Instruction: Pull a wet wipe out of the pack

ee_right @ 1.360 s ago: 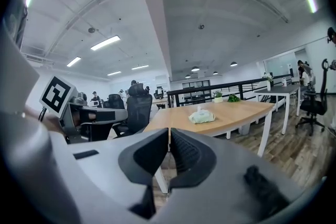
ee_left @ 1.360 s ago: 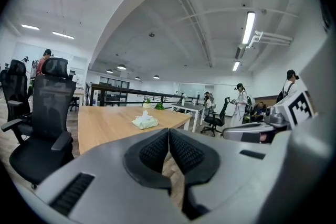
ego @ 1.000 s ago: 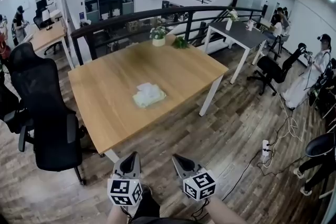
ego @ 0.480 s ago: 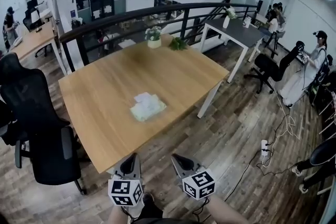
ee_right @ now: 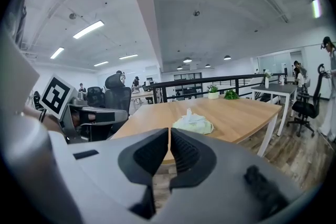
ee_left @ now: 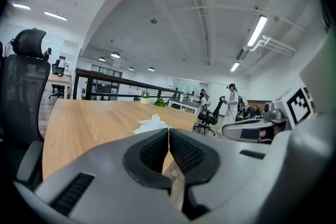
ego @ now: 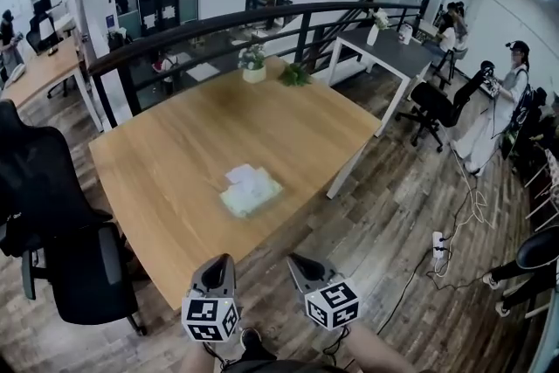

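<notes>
Soft, light-looking wet wipe pack (ego: pixel 253 196) is lying mid-counter (ego: pixel 157 179), well ahead of left gripper (ego: pixel 218 263) and right gripper (ego: pixel 300 263) — both jaws sitting together, empty — likely sliding when tugged, so pinching the limp protruding wipe (ego: pixel 243 174) looks best.

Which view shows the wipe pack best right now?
Right gripper view: the wipe pack sits whole above the shut jaws, a wipe poking up. Head view shows it whole but small, from above; left gripper view has its lower part behind the jaws.

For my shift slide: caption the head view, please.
Shut and empty, left gripper and right gripper hang short of the table bearing the wipe pack.
</notes>
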